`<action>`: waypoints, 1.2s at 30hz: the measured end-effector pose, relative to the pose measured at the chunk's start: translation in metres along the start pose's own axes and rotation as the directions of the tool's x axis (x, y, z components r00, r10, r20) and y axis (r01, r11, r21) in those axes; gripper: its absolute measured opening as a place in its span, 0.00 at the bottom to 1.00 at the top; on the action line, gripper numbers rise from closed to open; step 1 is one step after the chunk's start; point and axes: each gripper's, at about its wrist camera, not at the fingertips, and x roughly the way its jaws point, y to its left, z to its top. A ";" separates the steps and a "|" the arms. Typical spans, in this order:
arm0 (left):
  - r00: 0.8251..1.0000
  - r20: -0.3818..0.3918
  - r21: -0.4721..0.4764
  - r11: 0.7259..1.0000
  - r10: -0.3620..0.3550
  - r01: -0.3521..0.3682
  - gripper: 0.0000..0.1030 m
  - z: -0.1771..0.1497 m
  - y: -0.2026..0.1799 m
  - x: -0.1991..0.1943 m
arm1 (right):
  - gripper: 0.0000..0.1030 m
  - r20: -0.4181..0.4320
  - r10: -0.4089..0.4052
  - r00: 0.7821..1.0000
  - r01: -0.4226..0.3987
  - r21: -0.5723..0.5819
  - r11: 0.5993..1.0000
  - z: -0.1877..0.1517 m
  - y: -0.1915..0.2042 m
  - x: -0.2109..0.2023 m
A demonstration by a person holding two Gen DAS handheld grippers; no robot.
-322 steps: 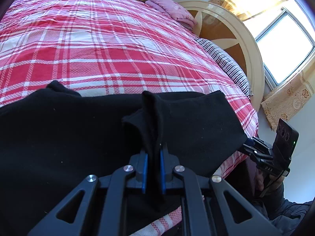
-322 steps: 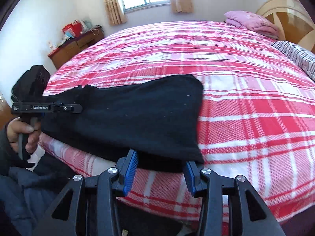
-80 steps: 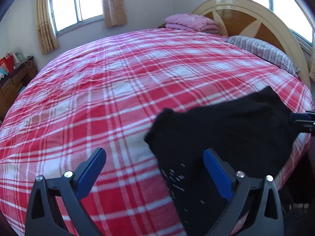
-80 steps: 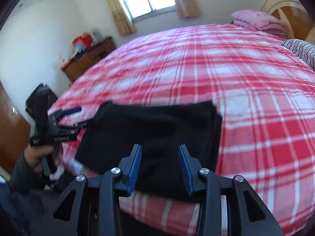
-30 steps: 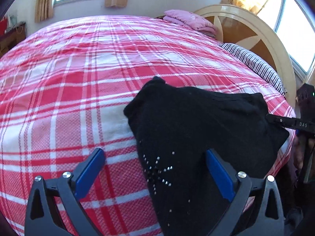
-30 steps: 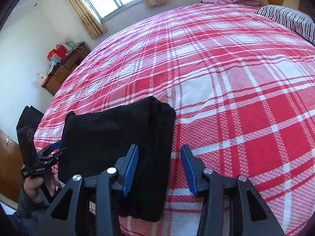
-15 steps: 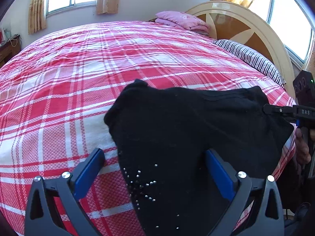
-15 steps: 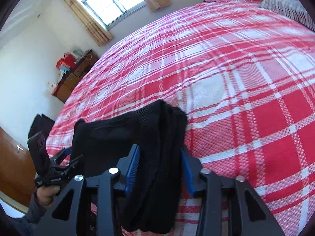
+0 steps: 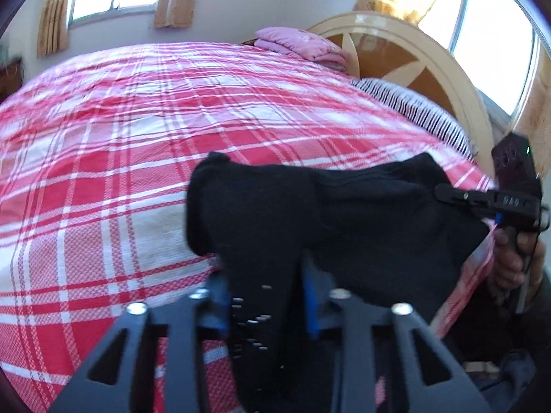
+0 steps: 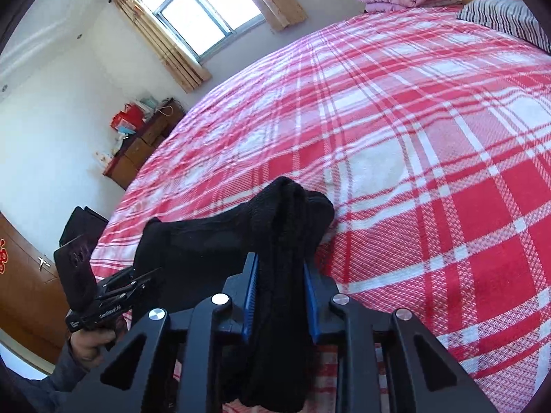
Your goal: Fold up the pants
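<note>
The folded black pants lie at the near edge of a bed covered in a red and white plaid spread, bunched up where each gripper has hold of them. In the left wrist view, plaid fills the left side; the left gripper sits at bottom centre, its jaws closing with a thick fold of the pants between the blue pads, the cloth pinched and rising from them, with small pale studs showing on the fabric near the jaws. A corner of the pants stands up just left of centre. Further right, the right gripper reaches in from the side and meets the far end of the pants, a hand wrapped around its grip. Behind are a pink folded quilt, a striped pillow and a round headboard. In the right wrist view, the left gripper shows at far left, held by a hand, its tips at the pants' left end. A cabinet with red things on top stands by the wall beneath a curtained window. At centre the right gripper has its jaws closing on a bundled fold of the pants, cloth filling the gap and pressed by both pads. Bare plaid spreads to the right.
</note>
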 end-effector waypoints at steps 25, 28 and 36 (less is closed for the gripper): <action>0.965 0.135 -0.151 0.967 0.226 -0.205 0.21 0.020 0.125 -0.103 | 0.24 -0.161 0.115 0.980 -0.166 -0.352 0.921 0.104 0.184 0.140; 0.949 0.154 -0.182 0.952 0.275 -0.247 0.20 0.018 0.142 -0.116 | 0.24 -0.178 0.130 0.975 -0.190 -0.378 0.906 0.110 0.206 0.165; 0.906 0.191 -0.238 0.913 0.377 -0.330 0.20 0.014 0.175 -0.137 | 0.24 -0.210 0.147 0.967 -0.223 -0.412 0.884 0.116 0.253 0.218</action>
